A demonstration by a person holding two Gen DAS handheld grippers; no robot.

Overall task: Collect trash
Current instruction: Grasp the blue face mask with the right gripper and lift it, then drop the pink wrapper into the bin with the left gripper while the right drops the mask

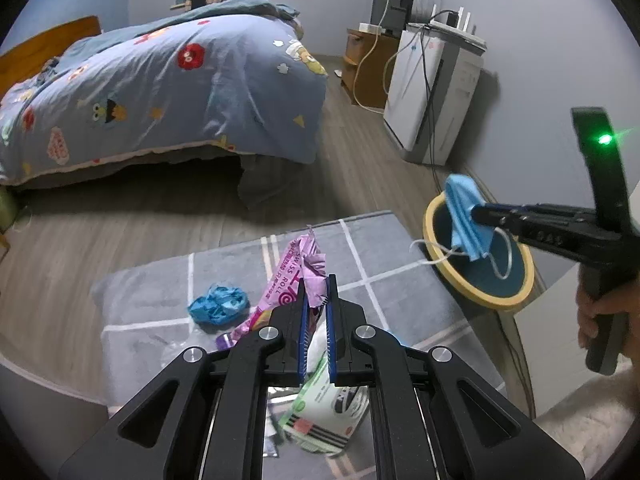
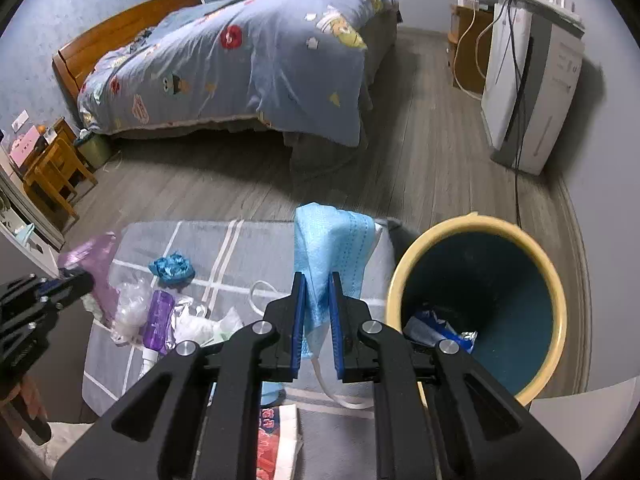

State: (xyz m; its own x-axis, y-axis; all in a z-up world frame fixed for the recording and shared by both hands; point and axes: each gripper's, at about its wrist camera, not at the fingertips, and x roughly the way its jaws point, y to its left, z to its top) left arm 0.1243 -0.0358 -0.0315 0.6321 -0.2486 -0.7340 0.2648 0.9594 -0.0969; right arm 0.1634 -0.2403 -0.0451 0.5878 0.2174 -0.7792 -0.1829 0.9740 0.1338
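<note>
Your right gripper (image 2: 317, 280) pinches blue mask (image 2: 328, 240), held above bin (image 2: 556, 280) rim at 9 o'clock. Your left gripper (image 1: 316, 284) clamps pink wrapper (image 1: 288, 272) over mat (image 1: 152, 276), glove (image 1: 218, 304) at 9 o'clock.

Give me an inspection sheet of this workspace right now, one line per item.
Surface: grey checked mat on wood floor.
Job's things: blue face mask; pink Swiss roll wrapper; yellow-rimmed bin beside the mat, trash already inside.
Clutter: crumpled blue wrapper, purple bottle, clear plastic.
Grippers: right claw shut on the mask; left claw shut on the wrapper.
Cables: cords hang down the white appliance.
Surroundings: bed, wooden stool.
</note>
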